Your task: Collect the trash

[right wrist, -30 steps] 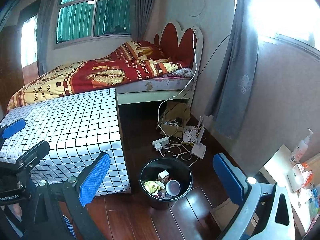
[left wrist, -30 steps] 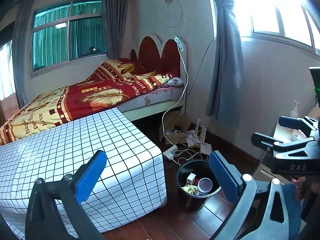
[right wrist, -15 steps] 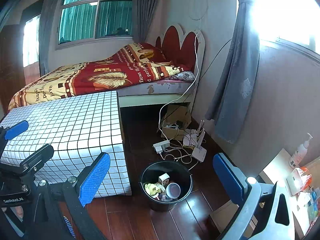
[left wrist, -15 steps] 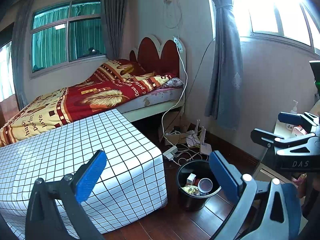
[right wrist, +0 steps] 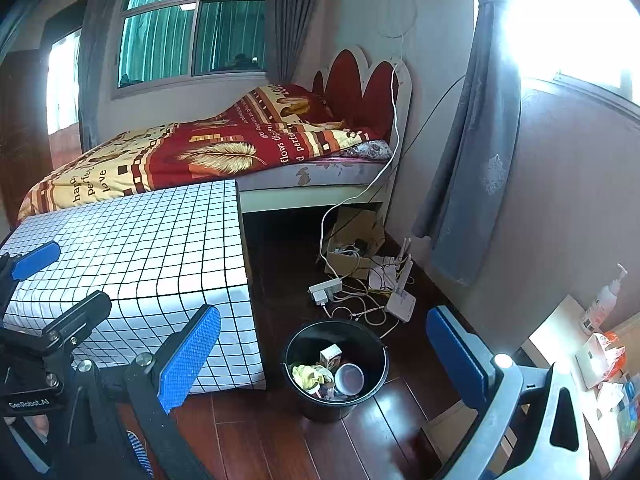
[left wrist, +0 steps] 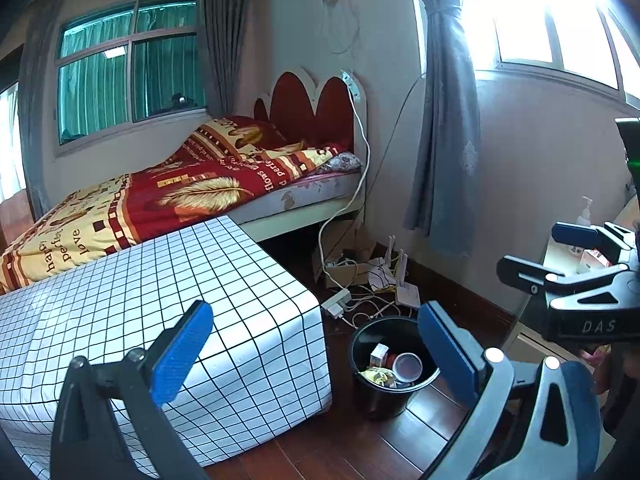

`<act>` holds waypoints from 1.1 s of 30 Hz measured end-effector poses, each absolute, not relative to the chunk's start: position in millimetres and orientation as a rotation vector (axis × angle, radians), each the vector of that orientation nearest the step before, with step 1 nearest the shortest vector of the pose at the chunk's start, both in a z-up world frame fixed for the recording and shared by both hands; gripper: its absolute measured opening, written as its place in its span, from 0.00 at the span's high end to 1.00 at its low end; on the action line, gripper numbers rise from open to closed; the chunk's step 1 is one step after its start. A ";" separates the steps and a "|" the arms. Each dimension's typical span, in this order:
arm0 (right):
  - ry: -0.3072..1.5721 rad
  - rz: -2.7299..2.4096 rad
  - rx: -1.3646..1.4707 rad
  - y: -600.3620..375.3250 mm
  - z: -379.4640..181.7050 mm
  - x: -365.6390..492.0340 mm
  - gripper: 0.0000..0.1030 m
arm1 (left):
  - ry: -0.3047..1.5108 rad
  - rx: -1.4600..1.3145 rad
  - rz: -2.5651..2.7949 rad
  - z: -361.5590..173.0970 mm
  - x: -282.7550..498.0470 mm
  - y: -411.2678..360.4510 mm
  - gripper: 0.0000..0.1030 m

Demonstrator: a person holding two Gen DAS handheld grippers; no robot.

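Left wrist view: left claw (left wrist: 316, 346) spread apart, empty. "DAS" legible on right claw (left wrist: 576, 256), at right edge. Blanket (left wrist: 160, 200) reads "happy perfect love". Black trash bin (left wrist: 394, 364) on floor beside grid-cloth counter (left wrist: 160, 292), holding cup, carton, wrappers.

Right wrist view: right claw (right wrist: 324, 352) spread apart, empty. "GenRobot.AI" on left claw (right wrist: 56, 284). Trash bin (right wrist: 336, 368) below; power strip (right wrist: 325, 290) and cables behind.
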State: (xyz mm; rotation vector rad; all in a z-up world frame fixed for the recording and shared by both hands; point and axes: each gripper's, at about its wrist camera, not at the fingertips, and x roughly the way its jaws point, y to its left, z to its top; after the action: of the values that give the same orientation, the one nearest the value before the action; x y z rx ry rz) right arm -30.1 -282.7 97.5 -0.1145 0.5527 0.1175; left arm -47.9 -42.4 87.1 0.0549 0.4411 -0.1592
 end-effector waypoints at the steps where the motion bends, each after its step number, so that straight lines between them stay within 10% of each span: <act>1: 0.553 0.119 -0.113 -282.6 97.5 -30.2 0.00 | 0.442 0.056 -0.160 86.7 -48.0 -43.3 0.00; 33: 0.562 0.131 -0.107 -281.1 94.3 -30.3 0.00 | 0.434 0.058 -0.172 87.8 -49.5 -45.6 0.00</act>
State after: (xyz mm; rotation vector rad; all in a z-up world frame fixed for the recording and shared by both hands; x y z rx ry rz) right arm -30.3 -281.1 94.3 -0.1066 0.5619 0.1309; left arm -49.5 -45.6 87.8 0.0578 0.4341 -0.1719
